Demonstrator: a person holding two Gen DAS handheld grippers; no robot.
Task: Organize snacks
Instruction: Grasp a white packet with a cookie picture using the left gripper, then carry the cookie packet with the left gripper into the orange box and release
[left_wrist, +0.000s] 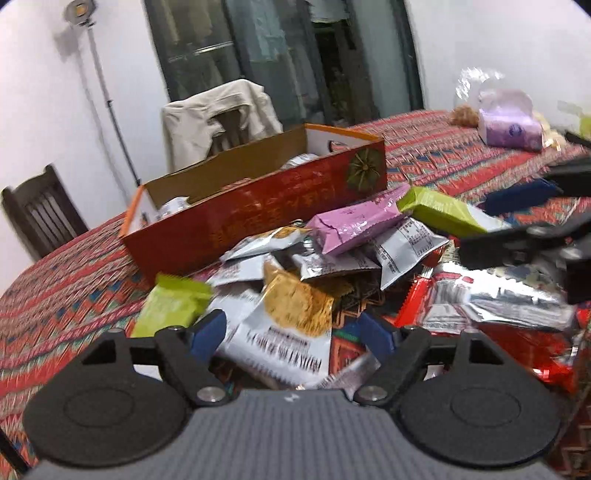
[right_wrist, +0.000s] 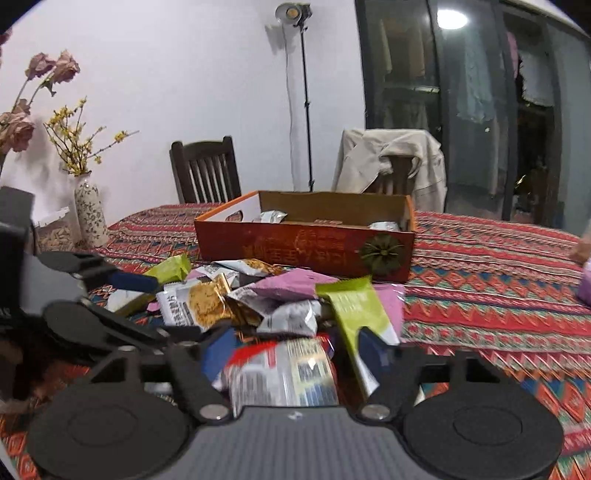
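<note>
Progress: I judge the sorting barely begun. A few silver packets already lie in the red box; the bulk of the snacks remains outside it.
Remaining: the whole snack pile has yet to go into the box, as I read the task.
Location of pile: on the patterned tablecloth, heaped against the near long side of the box, between the box and my two grippers.
Location of box: further in on the tabletop, open-topped, with chairs beyond its far side.
Appearance of snacks: loose foil and plastic sachets, crumpled and overlapping; silver ones with a biscuit picture, a purple packet, green packets, red wrappers towards the right end. Print is blurred.
Left gripper: jaws parted, astride a silver biscuit packet; pads not seen pressing it.
Right gripper: jaws parted around a red-and-silver packet; I see no firm clamp on it.
Risk, my judgement: slippery, overlapping wrappers may drag neighbours along.
</note>
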